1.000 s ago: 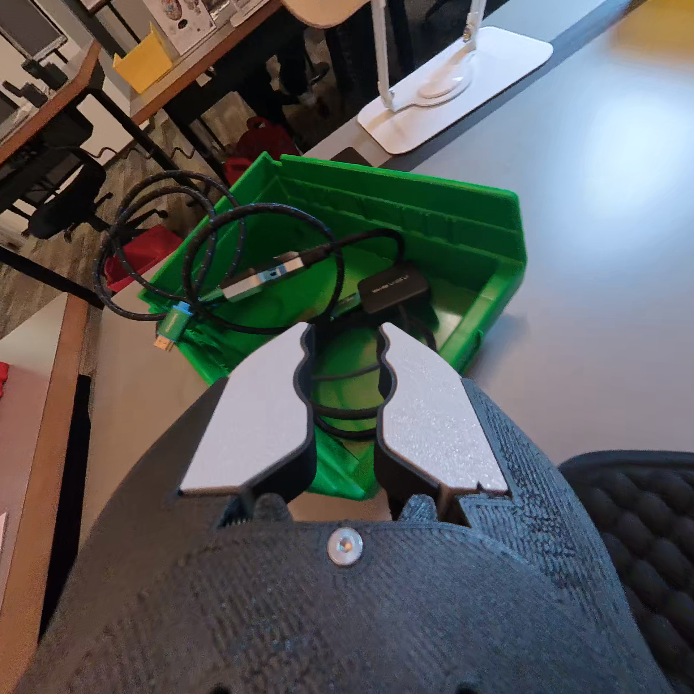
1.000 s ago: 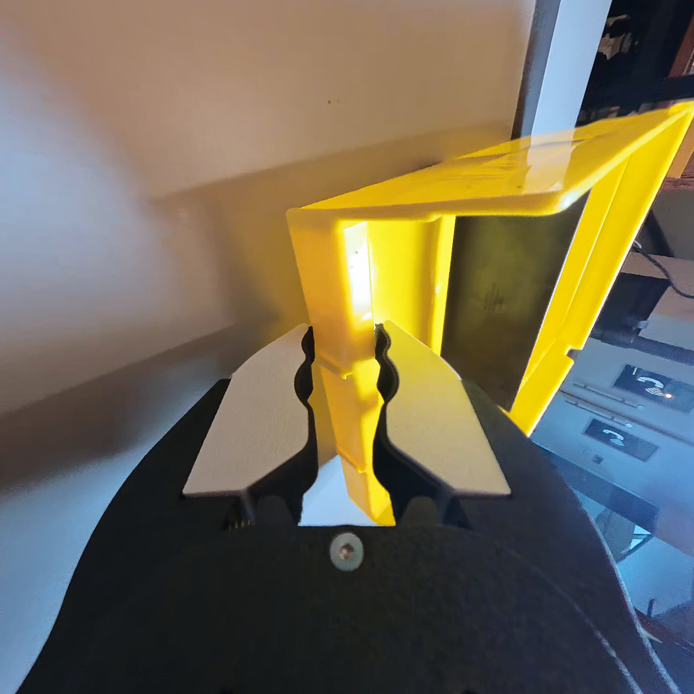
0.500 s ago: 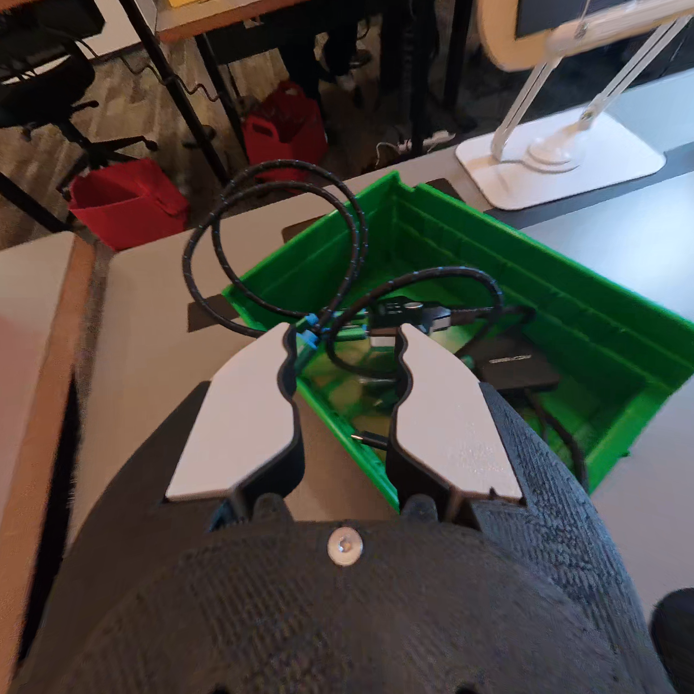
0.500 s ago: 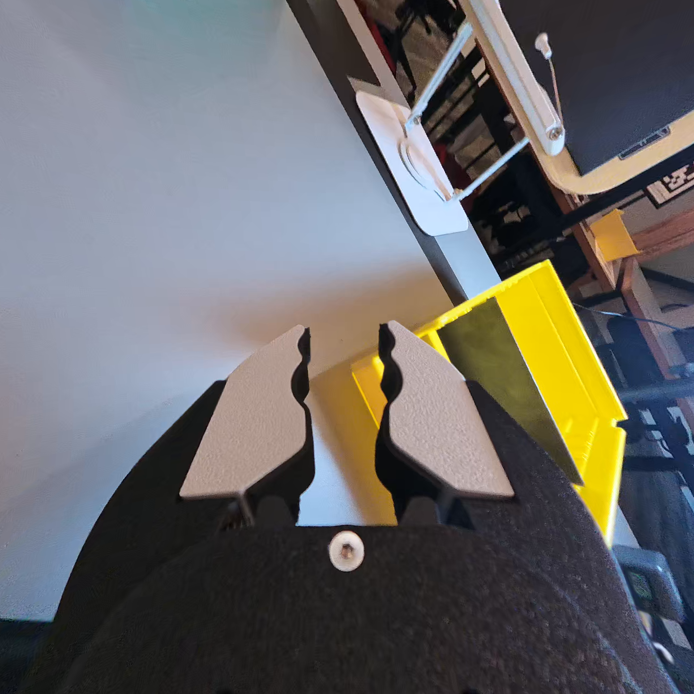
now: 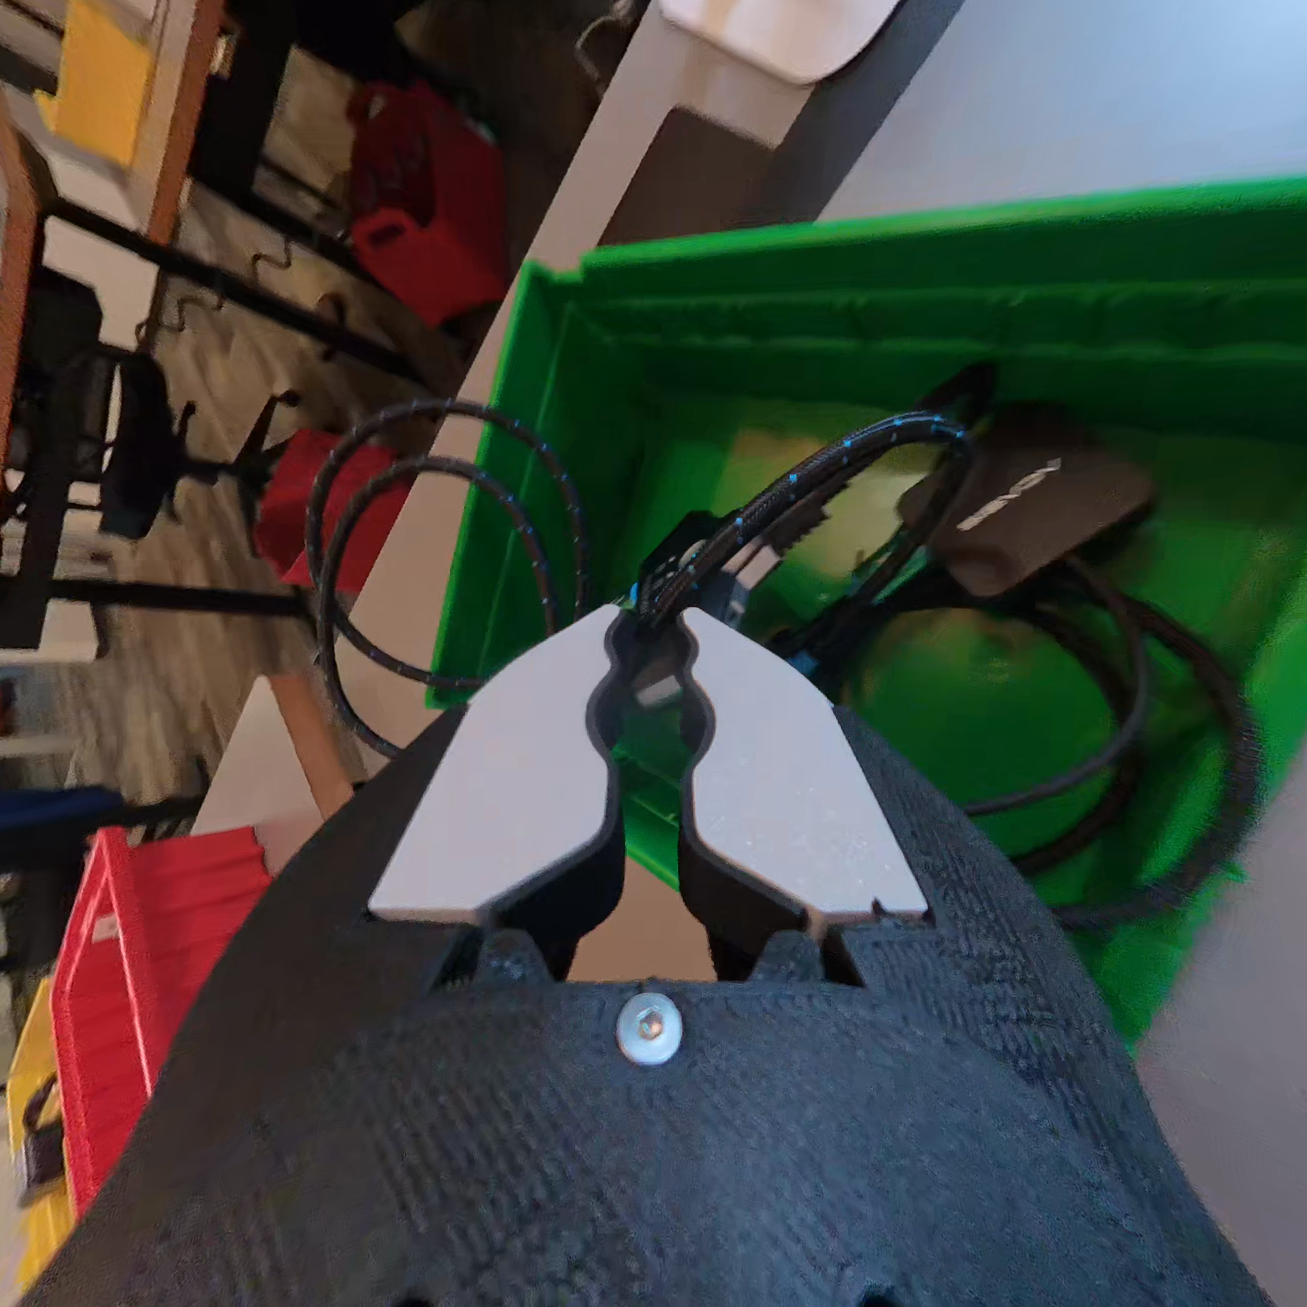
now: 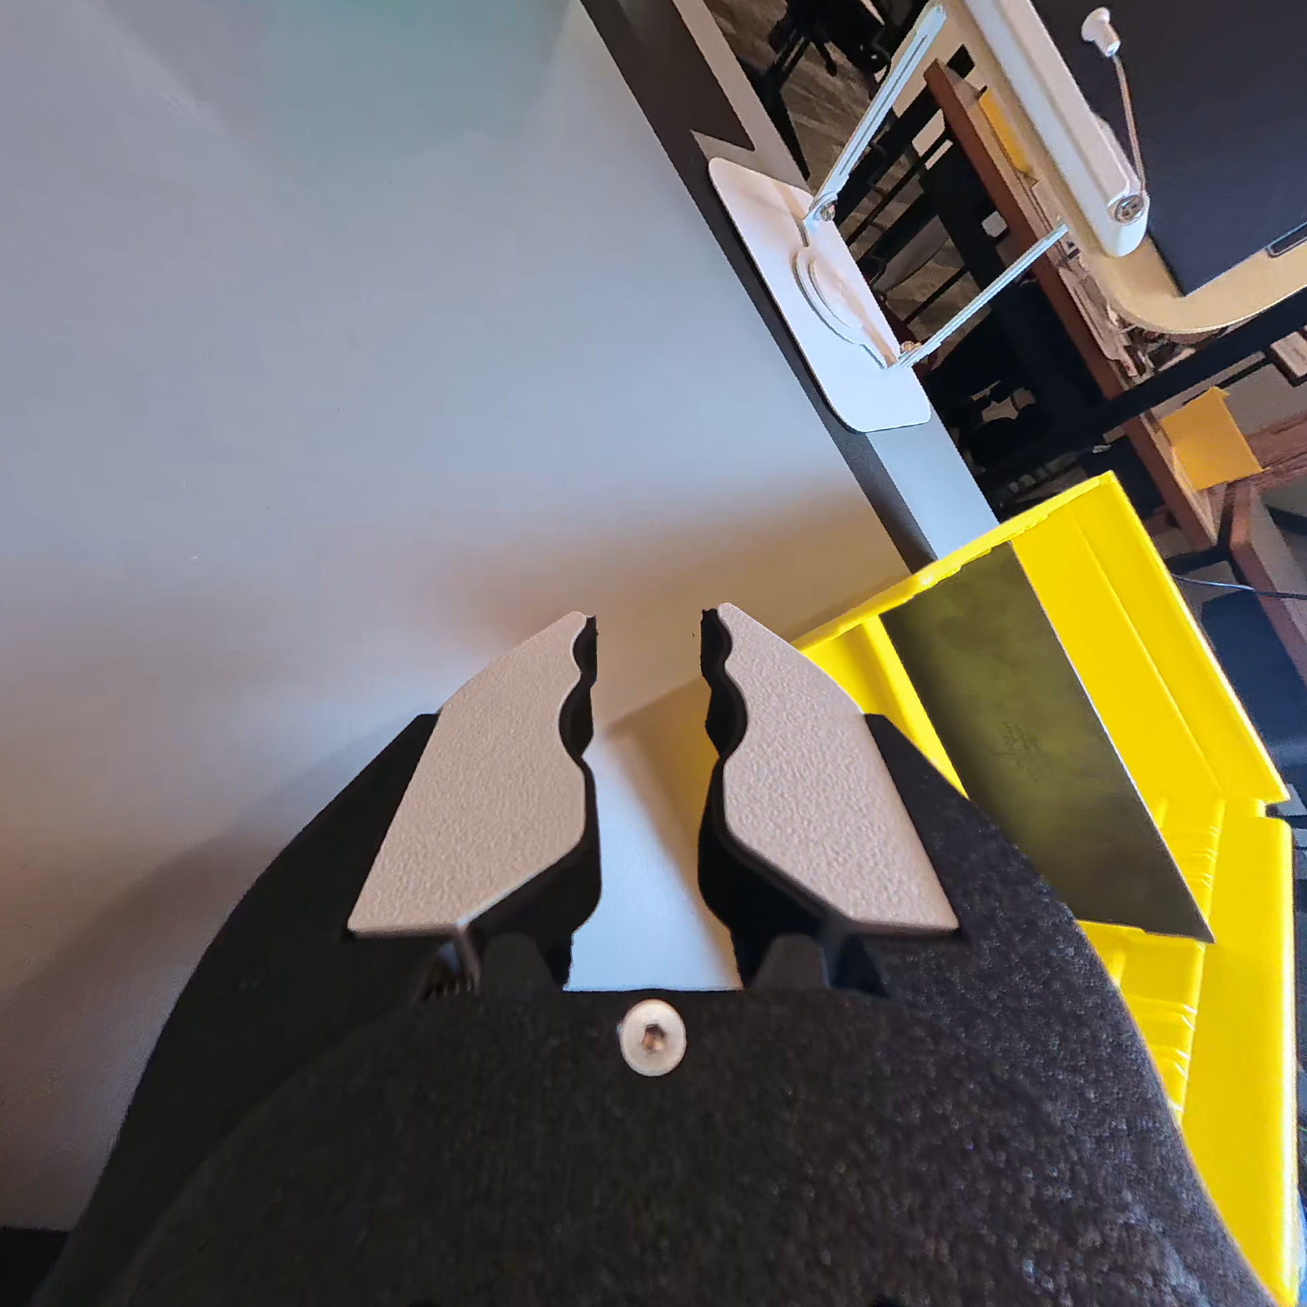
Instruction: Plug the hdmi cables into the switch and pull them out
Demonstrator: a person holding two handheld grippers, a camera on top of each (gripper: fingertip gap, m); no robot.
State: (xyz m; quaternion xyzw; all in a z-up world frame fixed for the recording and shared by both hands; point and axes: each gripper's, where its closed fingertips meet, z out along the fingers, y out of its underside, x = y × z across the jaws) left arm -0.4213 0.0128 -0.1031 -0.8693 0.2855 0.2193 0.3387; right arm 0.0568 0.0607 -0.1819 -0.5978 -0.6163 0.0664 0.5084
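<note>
Over the green bin [image 5: 919,297], the left gripper [image 5: 649,626] has its jaws clamped on a braided HDMI cable [image 5: 778,495], plug half hidden; the switch [image 5: 1025,509] lies blurred inside. Right gripper [image 6: 648,626] hangs over the counter [image 6: 318,353], jaws parted, holding nothing.

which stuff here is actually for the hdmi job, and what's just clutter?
For the job:
- braided cable, pinched at the left gripper tips
- black switch in the green bin
- right gripper, open and empty

Lying about:
- yellow bin, tipped on its side
- white lamp base
- red bins on the floor
</note>
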